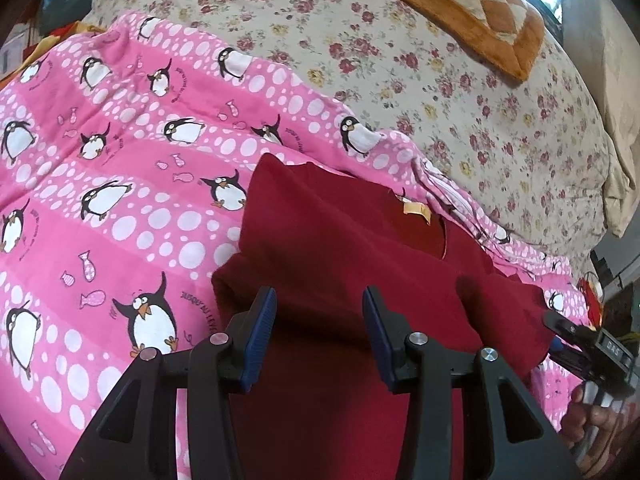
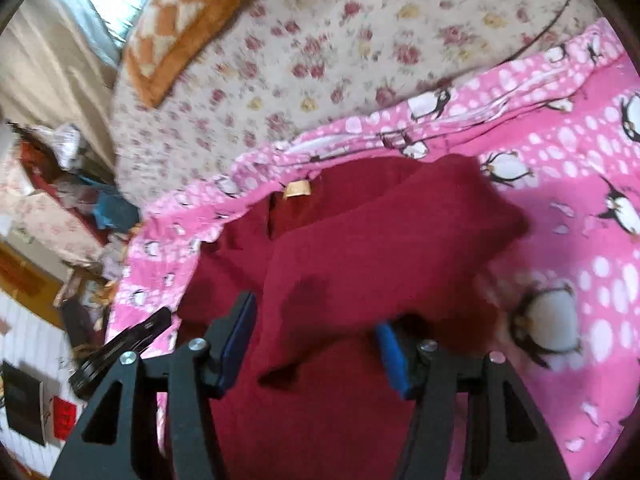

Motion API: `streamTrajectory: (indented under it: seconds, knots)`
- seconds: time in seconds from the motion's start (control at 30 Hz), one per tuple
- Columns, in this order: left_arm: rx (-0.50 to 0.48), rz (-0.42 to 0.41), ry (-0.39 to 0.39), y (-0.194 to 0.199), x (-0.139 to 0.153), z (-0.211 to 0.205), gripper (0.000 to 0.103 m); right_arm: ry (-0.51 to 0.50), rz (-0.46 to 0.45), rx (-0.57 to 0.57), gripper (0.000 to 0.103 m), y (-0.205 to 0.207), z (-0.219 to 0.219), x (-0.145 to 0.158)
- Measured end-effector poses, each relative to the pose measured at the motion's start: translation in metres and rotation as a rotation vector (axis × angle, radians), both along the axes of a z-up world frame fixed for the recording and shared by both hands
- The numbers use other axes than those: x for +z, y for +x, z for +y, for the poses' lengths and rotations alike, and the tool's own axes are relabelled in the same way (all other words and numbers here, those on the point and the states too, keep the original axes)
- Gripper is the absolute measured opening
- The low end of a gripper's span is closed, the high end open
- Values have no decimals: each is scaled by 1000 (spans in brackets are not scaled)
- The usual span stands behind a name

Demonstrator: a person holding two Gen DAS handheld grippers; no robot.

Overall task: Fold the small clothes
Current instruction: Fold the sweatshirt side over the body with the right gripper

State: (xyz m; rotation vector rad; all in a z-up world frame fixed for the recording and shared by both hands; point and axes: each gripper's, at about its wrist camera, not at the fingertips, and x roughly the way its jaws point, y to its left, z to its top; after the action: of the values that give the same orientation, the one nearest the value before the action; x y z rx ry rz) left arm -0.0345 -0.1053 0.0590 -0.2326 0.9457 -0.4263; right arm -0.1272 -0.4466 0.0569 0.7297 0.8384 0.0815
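A dark red small garment [image 1: 340, 248] lies on a pink penguin blanket [image 1: 120, 200], with a tan neck label [image 1: 416, 210] facing up and one side folded over the middle. My left gripper [image 1: 318, 296] hovers over the garment's near part, jaws apart, and only cloth shows through the gap. My right gripper [image 2: 316, 314] stands open over the same red garment [image 2: 360, 240], with a fold of cloth lying loose between its blue pads [image 2: 394, 360]. The right gripper's black tip [image 1: 560, 326] shows at the garment's right edge in the left wrist view.
Beyond the pink blanket [image 2: 580, 240] lies a floral sheet [image 1: 440, 80] with an orange checked cushion [image 1: 460, 4] on it. A hand [image 1: 592, 420] holds the right gripper's handle. Clutter [image 2: 60, 200] fills the floor beside the bed.
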Motion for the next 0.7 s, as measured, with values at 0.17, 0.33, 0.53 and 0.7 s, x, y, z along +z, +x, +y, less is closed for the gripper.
streamTrajectory:
  seconds: [0.17, 0.33, 0.53, 0.7]
  knots:
    - [26, 8, -43, 7, 3, 13, 24, -99, -111, 226, 61, 22, 76, 26]
    - [52, 33, -78, 11, 3, 23, 24, -254, -40, 526, 61, 17, 157, 10]
    - [52, 22, -79, 9, 5, 25, 24, -444, -2, 578, 61, -13, 173, -1]
    - [51, 19, -71, 8, 5, 24, 24, -377, -15, 398, 68, -9, 133, 7]
